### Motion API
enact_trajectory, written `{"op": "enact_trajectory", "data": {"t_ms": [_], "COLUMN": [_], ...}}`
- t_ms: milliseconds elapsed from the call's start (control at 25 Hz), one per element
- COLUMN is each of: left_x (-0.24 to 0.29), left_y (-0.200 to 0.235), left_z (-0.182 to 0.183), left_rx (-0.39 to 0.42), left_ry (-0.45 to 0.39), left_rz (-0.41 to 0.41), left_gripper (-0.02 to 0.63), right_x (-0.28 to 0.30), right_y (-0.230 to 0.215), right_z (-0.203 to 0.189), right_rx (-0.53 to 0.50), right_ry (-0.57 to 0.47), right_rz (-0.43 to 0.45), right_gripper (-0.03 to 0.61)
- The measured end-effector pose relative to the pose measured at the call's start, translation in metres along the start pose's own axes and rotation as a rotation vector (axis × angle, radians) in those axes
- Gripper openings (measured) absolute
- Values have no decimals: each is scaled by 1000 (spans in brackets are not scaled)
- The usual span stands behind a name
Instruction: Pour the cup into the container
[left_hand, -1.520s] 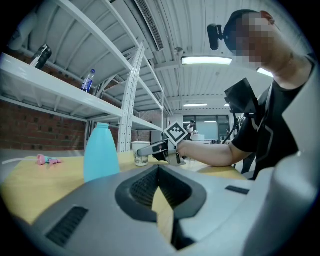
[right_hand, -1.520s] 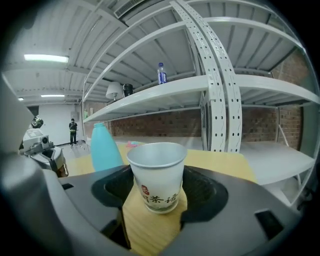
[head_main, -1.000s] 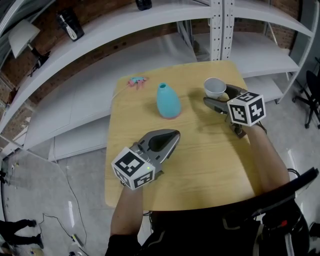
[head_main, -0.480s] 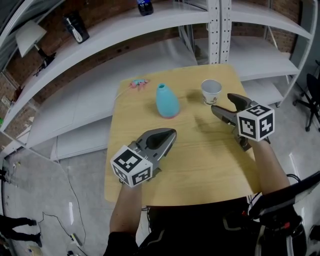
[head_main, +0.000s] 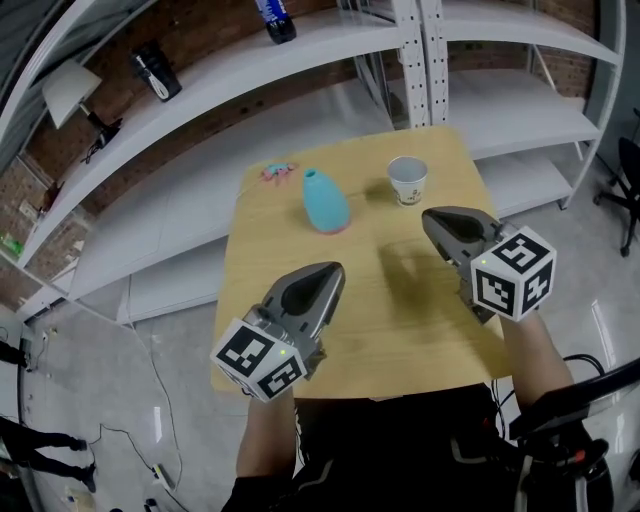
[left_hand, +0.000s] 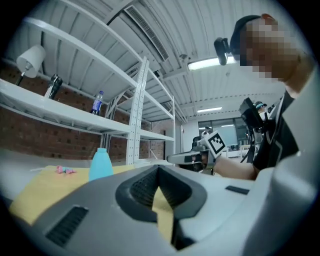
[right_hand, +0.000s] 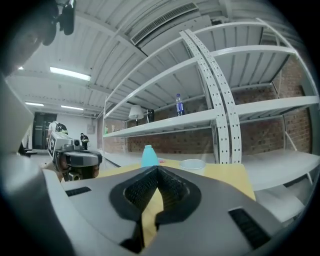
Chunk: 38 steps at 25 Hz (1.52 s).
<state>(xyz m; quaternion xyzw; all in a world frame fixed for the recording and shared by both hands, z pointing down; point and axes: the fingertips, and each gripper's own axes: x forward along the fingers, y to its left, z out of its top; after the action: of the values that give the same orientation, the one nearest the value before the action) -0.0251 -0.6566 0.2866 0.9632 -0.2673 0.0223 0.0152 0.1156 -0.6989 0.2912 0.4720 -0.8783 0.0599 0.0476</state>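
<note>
- Pink bit (head_main: 277, 172): back-left of the teal container (head_main: 324, 200), near the table's far edge. Not part of the job, I'd say.
- Left gripper (head_main: 333, 272): on the near side of the container, nose aimed roughly twd it, well apart. Jaws pressed together, nothing in them.
- Container itself: upright on the wooden table (head_main: 400, 300), fat base, narrow neck up. Small mouth, so a pour into it prob. needs a careful aim.
- Cup (head_main: 407, 180): right of the container & a touch further back, clear gap btwn the two. Stands upright, so long axis vertical, mouth up. White paper w/ some small print on the side. Can't tell from here what's in it, if anything.
- Right gripper (head_main: 430, 216): right of the container & nearer the person. The cup sits just ahead of its nose, slightly to the left, not touching. Jaws closing right down, tips together, nothing btwn them.
- What it turns on: the right gripper is much the nearer to the cup, which lies fwd of its jaws. As I judge it, the jaws would have to spread wide enough for the cup wall, come in from the side, then carry it left to the container. The cup stands free, so whether it's been emptied I can't say.
</note>
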Motion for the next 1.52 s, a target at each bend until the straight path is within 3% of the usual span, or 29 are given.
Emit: {"op": "enact_trajectory", "data": {"t_ms": [120,280,520,640,840,1000,1520], "left_x": [-8,-14,-47,-73,-134,-184,-321], "left_y": [-8,-26,-98,-123,-210,-273,-498], "left_z": [12,6,15,-5,-15,-23,-27], "left_rx": [-1,1,42,27,20,-10,-36], "left_ry": [-33,1,-25,2,-26,-27,-24], "left_rz": [19,46,6,50,49,93,132], "left_gripper": [-2,-2,-2,-2,-2,-2,-2], "right_x": [-17,-43,-97,-129,-206,-272,-489], "right_y": [6,8,43,76,136,188,343], "right_z": [2,-3,-15,-31,-51,-65,-80], "right_rx": [6,27,47,42,22,26,25], "right_ry": [-40,-67,-79,-72,-56,-50,-119], "right_rz": [-11,-51,-54,-44,-28,-11,27], "right_gripper": [2,2,2,2,2,2,2]}}
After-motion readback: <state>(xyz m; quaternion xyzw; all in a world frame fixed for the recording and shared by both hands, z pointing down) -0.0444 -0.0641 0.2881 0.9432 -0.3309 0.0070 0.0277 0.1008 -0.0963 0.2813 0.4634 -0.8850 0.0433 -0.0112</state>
